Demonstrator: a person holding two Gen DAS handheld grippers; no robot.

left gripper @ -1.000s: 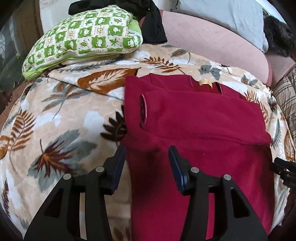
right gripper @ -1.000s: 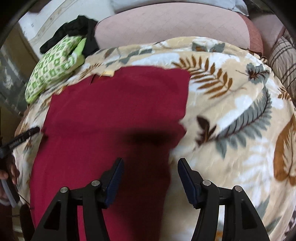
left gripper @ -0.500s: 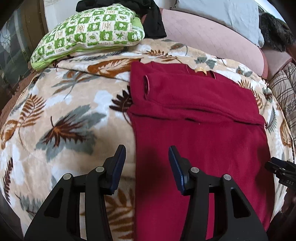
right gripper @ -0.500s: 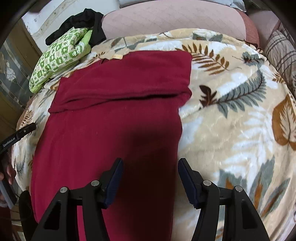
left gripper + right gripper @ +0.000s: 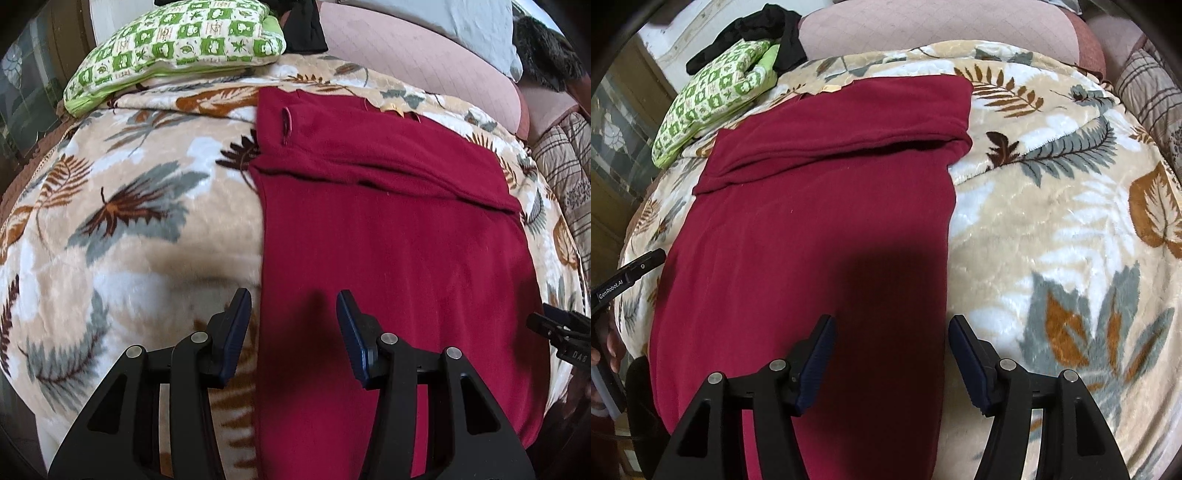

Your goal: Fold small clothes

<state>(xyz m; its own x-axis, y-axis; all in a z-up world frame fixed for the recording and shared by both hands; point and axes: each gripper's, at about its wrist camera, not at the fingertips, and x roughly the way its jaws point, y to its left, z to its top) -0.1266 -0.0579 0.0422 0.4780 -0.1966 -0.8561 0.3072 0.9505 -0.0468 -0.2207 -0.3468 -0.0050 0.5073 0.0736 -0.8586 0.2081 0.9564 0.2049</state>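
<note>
A dark red garment (image 5: pixel 388 229) lies flat on a leaf-patterned blanket (image 5: pixel 129 221), its sleeves folded across the chest near the collar. It also shows in the right wrist view (image 5: pixel 812 229). My left gripper (image 5: pixel 293 325) is open and empty, hovering over the garment's left edge near the hem. My right gripper (image 5: pixel 892 350) is open and empty, hovering over the garment's right edge near the hem. The right gripper's tip (image 5: pixel 561 332) shows at the right edge of the left wrist view, and the left gripper's tip (image 5: pixel 631 273) at the left edge of the right wrist view.
A green checked pillow (image 5: pixel 177 48) and a black cloth (image 5: pixel 303 26) lie at the far left of the bed. A pink padded headboard (image 5: pixel 424 55) runs along the back. A plaid cushion (image 5: pixel 565 158) sits at the right.
Both grippers have drawn back toward the hem end of the garment, still open. The garment has not moved.
</note>
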